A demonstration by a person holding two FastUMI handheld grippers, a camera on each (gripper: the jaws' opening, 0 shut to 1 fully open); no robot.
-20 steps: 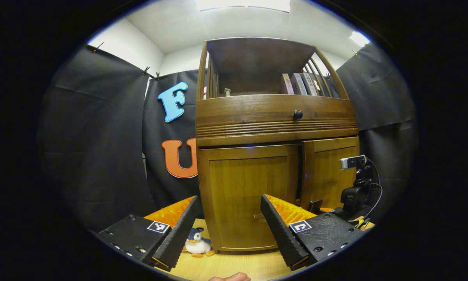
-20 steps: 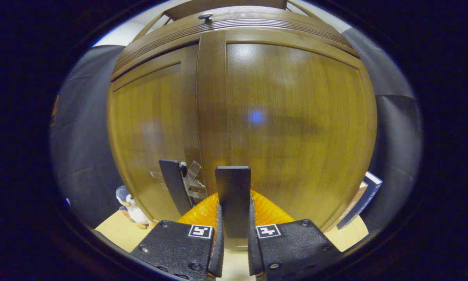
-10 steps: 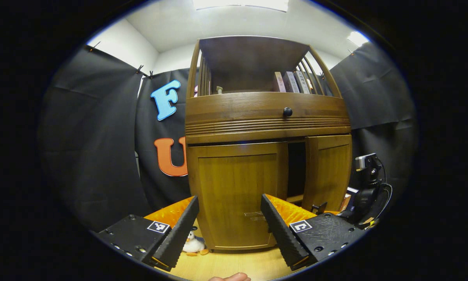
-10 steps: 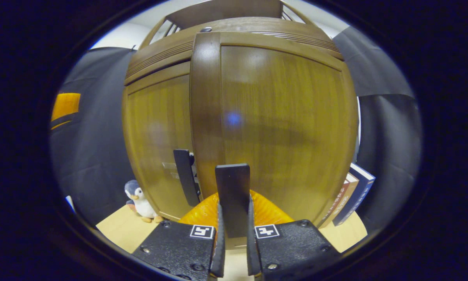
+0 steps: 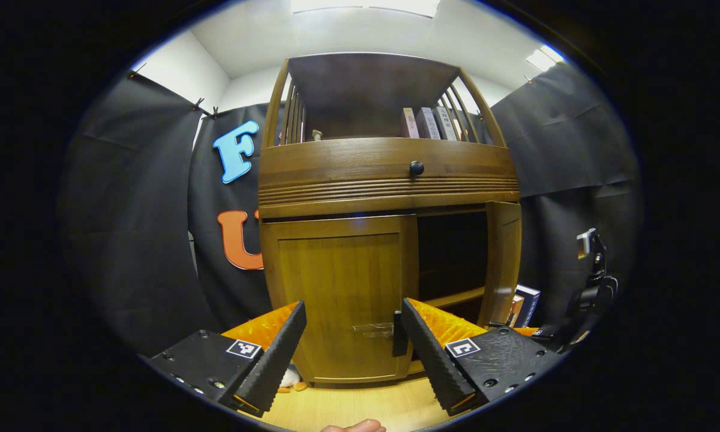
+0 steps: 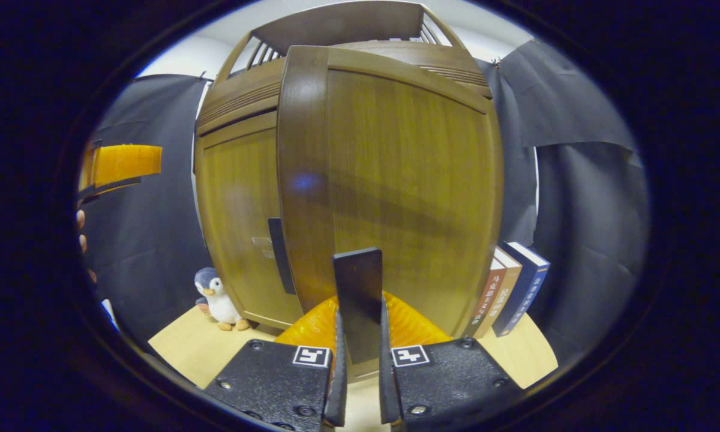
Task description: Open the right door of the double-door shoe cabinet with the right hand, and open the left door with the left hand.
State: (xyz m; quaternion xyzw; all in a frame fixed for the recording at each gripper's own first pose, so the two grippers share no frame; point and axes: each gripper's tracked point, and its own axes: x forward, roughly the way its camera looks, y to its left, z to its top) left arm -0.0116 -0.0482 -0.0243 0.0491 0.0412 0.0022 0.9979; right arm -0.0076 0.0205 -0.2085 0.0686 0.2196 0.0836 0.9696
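Note:
The brown wooden shoe cabinet (image 5: 384, 174) stands close ahead. Its left door (image 5: 336, 288) is closed, with a dark handle (image 5: 399, 333) at its inner edge, just inside my right fingertip. My left gripper (image 5: 353, 306) is open in front of that door and holds nothing. The right door (image 5: 503, 258) is swung out, showing the dark inside of the cabinet. In the right gripper view that door (image 6: 396, 180) looms close, and my right gripper (image 6: 359, 315) is shut on its flat dark handle (image 6: 357, 276). Behind it is the closed left door (image 6: 234, 228).
A small penguin toy (image 6: 216, 300) sits on the light wooden floor (image 6: 180, 354) by the cabinet's left corner. Books (image 6: 510, 294) lean against its right side. A drawer with a round knob (image 5: 417, 168) sits above the doors. Black cloth walls close in on both sides.
The right door has swung from almost closed to wide open with my right gripper shut on its handle. The left gripper stayed open and shifted toward the left door's handle.

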